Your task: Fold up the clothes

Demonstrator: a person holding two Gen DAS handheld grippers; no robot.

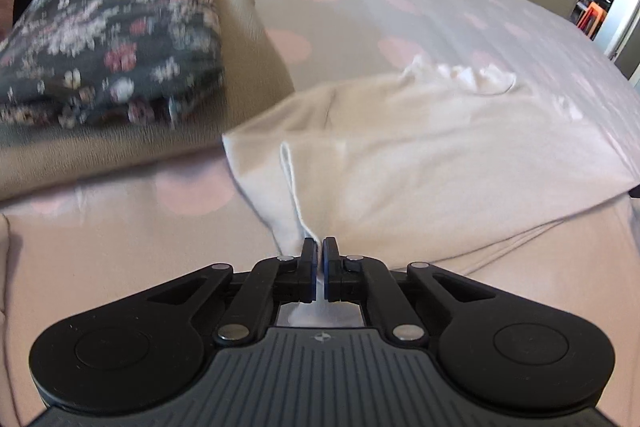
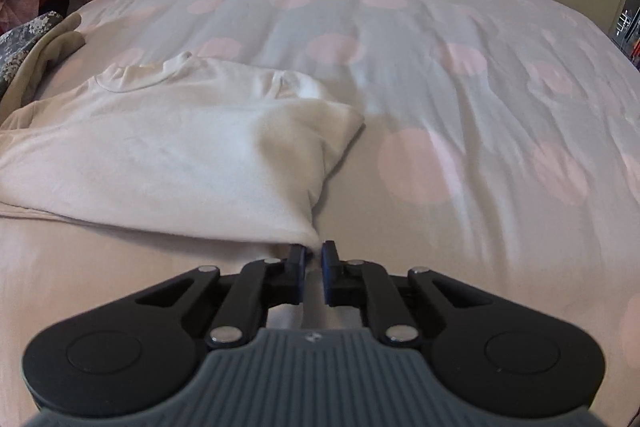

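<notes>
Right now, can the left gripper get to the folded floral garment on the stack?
Probably not yet. The left gripper is shut on the white shirt. The floral garment lies uncovered on the beige folded piece, with bare bedspread between; it must release first.

Open polka-dot bedspread (image 2: 460, 115) rightward; folded clothes stack (image 1: 108, 39) an obstacle at left.

One white shirt (image 2: 160, 147), two folded garments (image 1: 108, 39), two grippers (image 1: 320, 247).

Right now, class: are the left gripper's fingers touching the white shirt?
Touching. The left wrist view shows the left gripper closed, with the white shirt pinched between its fingers.
</notes>
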